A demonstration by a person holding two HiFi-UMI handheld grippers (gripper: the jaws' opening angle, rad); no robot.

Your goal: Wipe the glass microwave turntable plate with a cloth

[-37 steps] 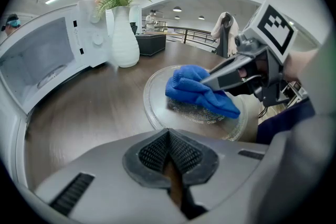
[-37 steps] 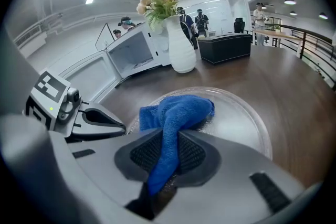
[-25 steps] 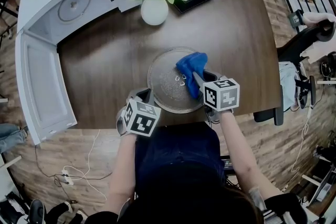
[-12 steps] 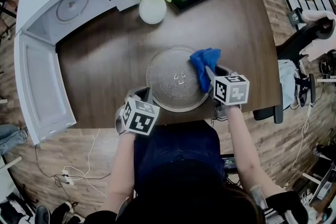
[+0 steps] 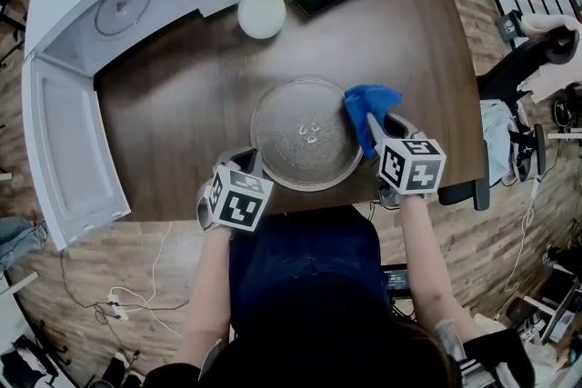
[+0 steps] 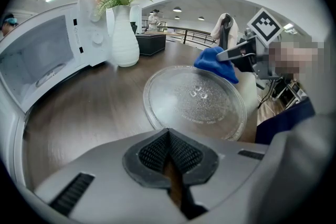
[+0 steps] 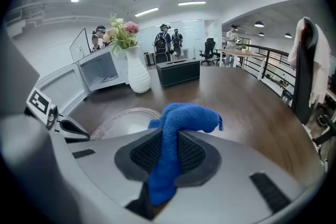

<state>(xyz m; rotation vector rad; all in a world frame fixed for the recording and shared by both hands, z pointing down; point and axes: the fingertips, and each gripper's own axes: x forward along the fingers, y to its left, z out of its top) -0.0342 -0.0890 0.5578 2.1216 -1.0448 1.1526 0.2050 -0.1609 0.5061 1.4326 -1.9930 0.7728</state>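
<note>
My right tool [image 7: 165, 152] is clamped on the blue cloth [image 5: 367, 101] at the right rim of the glass plate [image 5: 305, 136] on the tabletop [image 5: 182, 95], perhaps barely touching, so I should press down and sweep inward, bracing the near edge with my closed, empty left tool [image 6: 169, 157].

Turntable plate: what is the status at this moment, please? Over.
Left gripper shut, empty, beside the plate. Right gripper shut on blue cloth at the plate's right edge. Plate flat on table; vase stands apart behind it.
</note>
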